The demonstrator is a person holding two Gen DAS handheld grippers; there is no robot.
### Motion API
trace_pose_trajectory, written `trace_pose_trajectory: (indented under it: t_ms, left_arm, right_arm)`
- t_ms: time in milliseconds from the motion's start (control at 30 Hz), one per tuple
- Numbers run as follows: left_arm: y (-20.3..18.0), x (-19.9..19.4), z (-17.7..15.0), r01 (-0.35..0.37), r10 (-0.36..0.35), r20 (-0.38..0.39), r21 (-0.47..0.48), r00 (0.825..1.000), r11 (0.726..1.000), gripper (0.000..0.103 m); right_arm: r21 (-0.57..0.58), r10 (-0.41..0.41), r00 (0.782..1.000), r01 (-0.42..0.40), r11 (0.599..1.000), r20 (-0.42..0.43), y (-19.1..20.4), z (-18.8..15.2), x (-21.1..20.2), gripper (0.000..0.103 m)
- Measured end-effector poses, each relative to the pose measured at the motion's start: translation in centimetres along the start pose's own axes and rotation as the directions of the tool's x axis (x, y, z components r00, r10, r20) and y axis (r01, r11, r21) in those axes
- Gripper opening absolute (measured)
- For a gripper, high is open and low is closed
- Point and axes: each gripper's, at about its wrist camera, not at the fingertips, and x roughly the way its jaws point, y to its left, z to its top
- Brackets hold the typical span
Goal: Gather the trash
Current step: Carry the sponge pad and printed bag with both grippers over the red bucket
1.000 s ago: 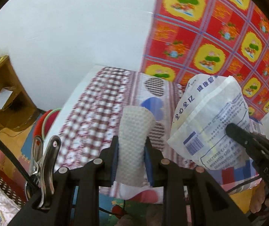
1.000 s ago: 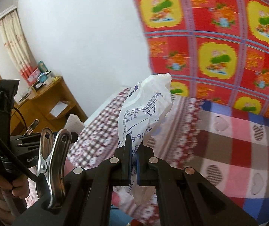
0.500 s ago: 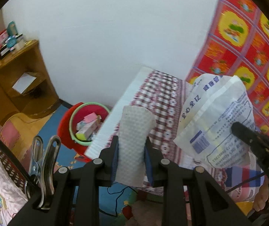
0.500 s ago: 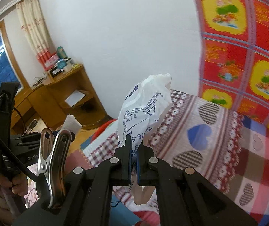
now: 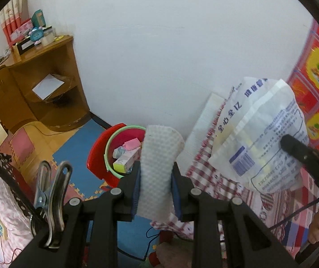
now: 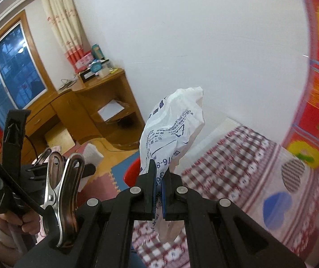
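Carrying two pieces of trash toward the bin

Left gripper (image 5: 156, 186) is pinching a white textured wipe (image 5: 158, 158) between its part-open pads; right gripper (image 6: 158, 195) is clamping fully on a crumpled printed plastic bag (image 6: 173, 131). The red bin (image 5: 114, 154), already holding small boxes, is sitting on the floor just beside the checked bed (image 5: 206, 160), beyond the wipe. Judged step: transport. Next: centring each piece over the rim, then releasing
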Motion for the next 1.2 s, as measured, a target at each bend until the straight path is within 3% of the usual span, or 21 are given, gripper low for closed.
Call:
trace_pose_trajectory:
  t_ms: [367, 733, 1000, 1200]
  left_arm:
    - [4.3, 4.8, 2.9, -0.014, 0.012, -0.024, -0.068, 1.000, 0.998, 0.025]
    - [9.3, 12.8, 4.2, 0.040, -0.047, -0.098, -0.071, 0.994, 0.997, 0.025]
    - [12.9, 18.9, 5.0, 0.076, -0.087, -0.149, -0.073, 0.985, 0.994, 0.025]
    - [14.3, 23.0, 5.2, 0.113, -0.122, -0.196, -0.057, 0.973, 0.992, 0.026]
  right_arm:
    - [-0.053, 0.044, 0.993, -0.051, 0.997, -0.112, 2.2, 2.8, 8.7, 0.004]
    - [-0.001, -0.009, 0.973, 0.010, 1.000, -0.231, 4.2, 3.4, 18.5, 0.004]
    - [0.048, -0.071, 0.947, 0.091, 0.995, -0.312, 4.3, 3.2, 24.3, 0.004]
    - [0.027, -0.139, 0.909, 0.162, 0.986, -0.393, 4.0, 2.6, 28.9, 0.004]
